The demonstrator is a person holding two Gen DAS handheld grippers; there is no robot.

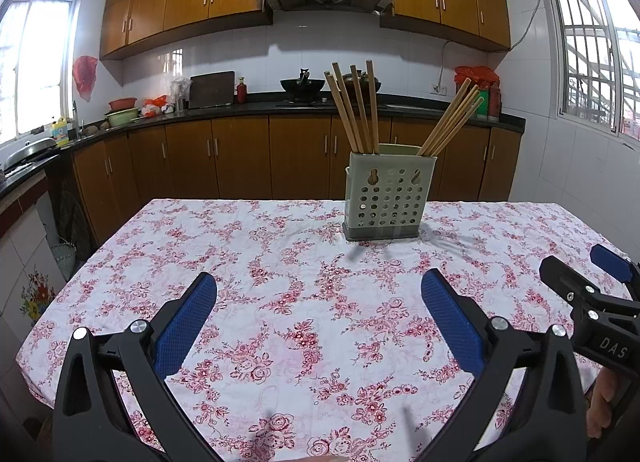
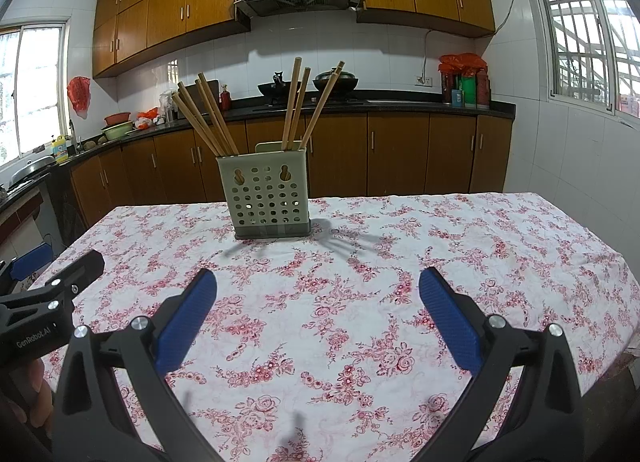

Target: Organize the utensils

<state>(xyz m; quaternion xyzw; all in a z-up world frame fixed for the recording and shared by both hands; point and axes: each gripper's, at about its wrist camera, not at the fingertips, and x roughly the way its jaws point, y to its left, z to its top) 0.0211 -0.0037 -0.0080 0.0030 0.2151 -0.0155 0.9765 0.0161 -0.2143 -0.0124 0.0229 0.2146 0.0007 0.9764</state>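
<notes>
A: Both the left tongs (image 1: 319,318) and right tongs (image 2: 318,316) gape wide, holding nothing.

B: The wooden chopsticks (image 2: 208,118) already stand in the perforated grey-green plastic holder (image 2: 266,198) mid-worktop (image 2: 480,262). Approach from above and grip one bundle near its tips.

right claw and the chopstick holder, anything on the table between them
Nothing: only bare floral tablecloth and shadows lie between the open right claw and the chopstick holder, as the right wrist view shows.
</notes>
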